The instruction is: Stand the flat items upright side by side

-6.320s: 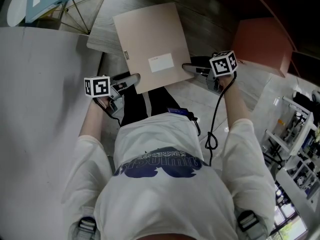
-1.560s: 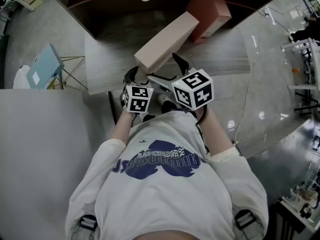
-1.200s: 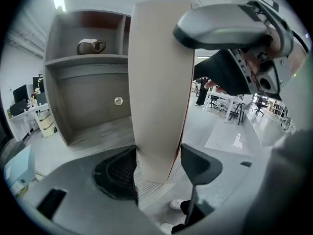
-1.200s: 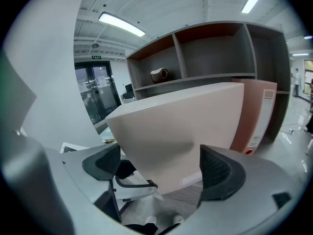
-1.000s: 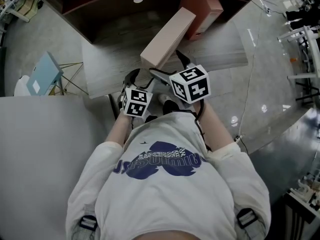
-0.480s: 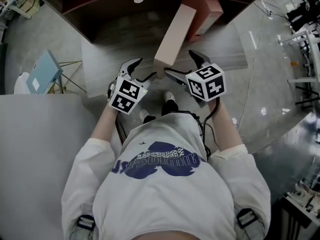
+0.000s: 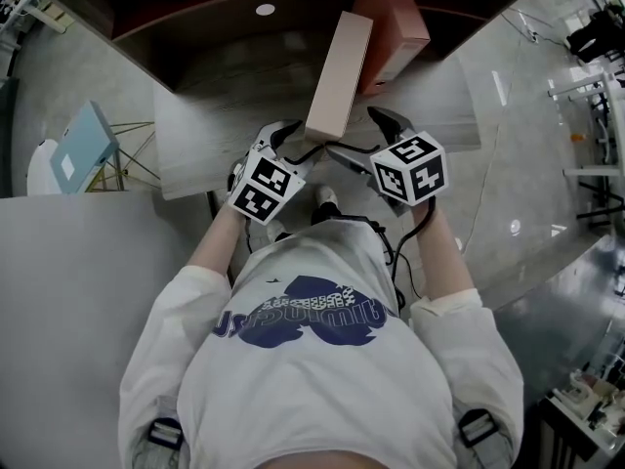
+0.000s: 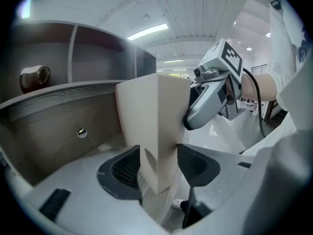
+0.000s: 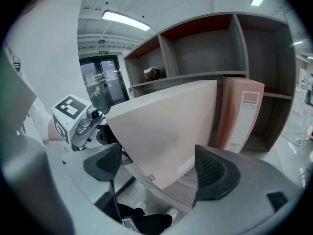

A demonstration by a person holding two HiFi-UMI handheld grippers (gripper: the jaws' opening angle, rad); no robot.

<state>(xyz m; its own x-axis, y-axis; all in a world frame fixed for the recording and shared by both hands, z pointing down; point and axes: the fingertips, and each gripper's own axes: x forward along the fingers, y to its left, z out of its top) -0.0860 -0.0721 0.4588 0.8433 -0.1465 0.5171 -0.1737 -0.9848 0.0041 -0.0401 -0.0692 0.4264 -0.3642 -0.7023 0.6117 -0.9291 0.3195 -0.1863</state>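
Two box files are in view. The beige box file (image 7: 337, 71) stands on its long edge on the shelf board (image 7: 225, 115), its near end at the board's front edge. It carries a small sticker by its lower near corner and a pale label further along; neither can be read. The salmon box file (image 7: 395, 32) stands upright just to its right, deeper in the compartment, with a narrow dark gap between them. Its spine has a label panel and a small barcode-like sticker, print too small to read.

We note the left gripper (image 7: 298, 143) at the beige file's near end. Its jaws have just been closing, and their pads sit against both faces, clamping it. The right gripper (image 7: 363, 137) has its jaws spread wide; the file's broad side lies before them and neither pad presses on it.

Bare board runs left of the beige file. The shelf's upright dividers (image 9: 168, 55) bound the compartments. A small rounded object (image 8: 34, 78) sits on the upper shelf, well apart. A light blue stand (image 7: 83, 145) is on the floor at left.
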